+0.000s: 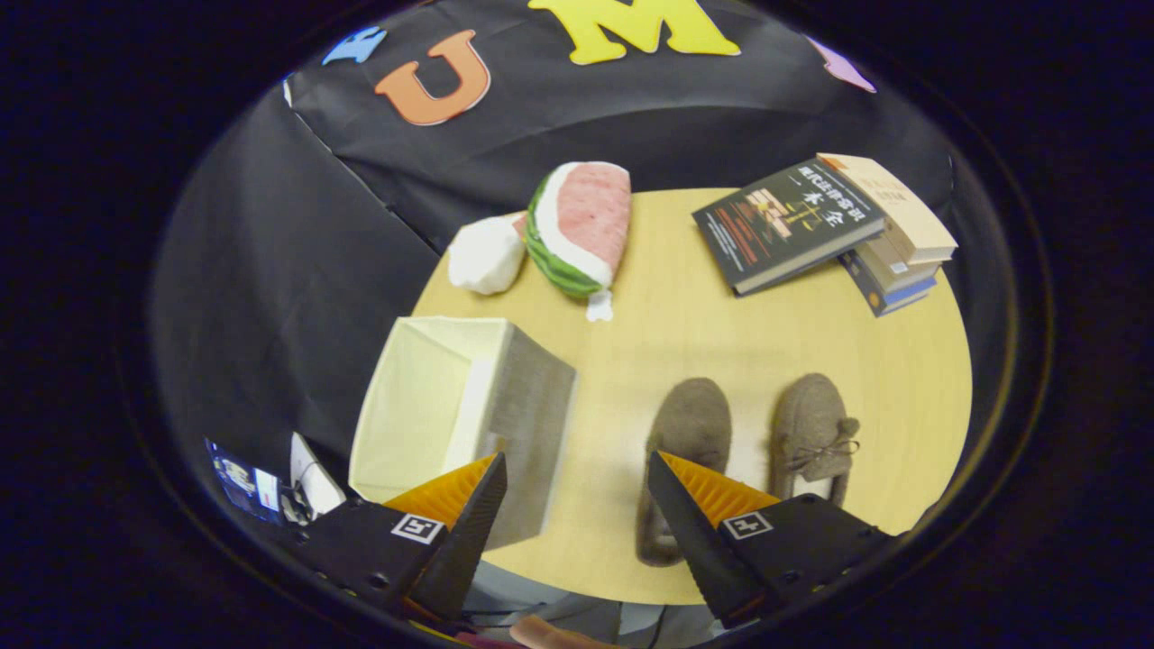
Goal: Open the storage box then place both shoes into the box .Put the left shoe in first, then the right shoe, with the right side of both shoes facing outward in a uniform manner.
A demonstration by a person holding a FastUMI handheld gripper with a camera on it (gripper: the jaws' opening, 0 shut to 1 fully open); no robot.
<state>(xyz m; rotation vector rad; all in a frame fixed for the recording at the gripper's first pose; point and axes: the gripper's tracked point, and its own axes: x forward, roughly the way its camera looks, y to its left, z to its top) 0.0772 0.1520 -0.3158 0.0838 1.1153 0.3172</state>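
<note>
A fabric storage box with grey outer walls and a cream lining stands open-topped on the round wooden table, just ahead of my one finger. Two brown fuzzy shoes lie side by side to its right: one shoe runs under my other finger, and the second shoe, with a small bow, lies further right. My gripper hovers above the table's near edge, open, with nothing between its fingers; bare table shows in the gap.
Beyond the box lie a watermelon-slice plush and a white plush. A stack of books sits at the far right of the table. Small cards and a clip lie off the table beside the box.
</note>
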